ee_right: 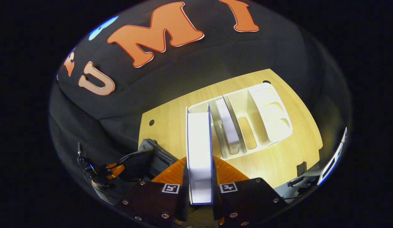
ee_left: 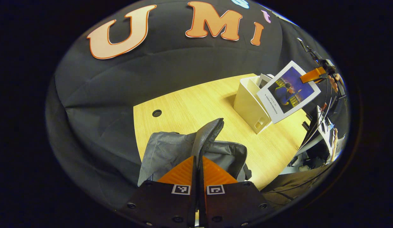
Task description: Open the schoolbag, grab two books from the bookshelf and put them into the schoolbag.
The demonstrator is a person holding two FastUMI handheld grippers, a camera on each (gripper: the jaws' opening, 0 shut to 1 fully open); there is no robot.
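Right gripper clamps a thin, stiff, light book by its edge above the bookshelf; left gripper pinches the soft, floppy schoolbag flap on the table, holding its mouth up.

Black cloth hangs creased behind my light wooden table, which has a round cable hole near its far corner. Bright light glares off the tabletop beyond me.
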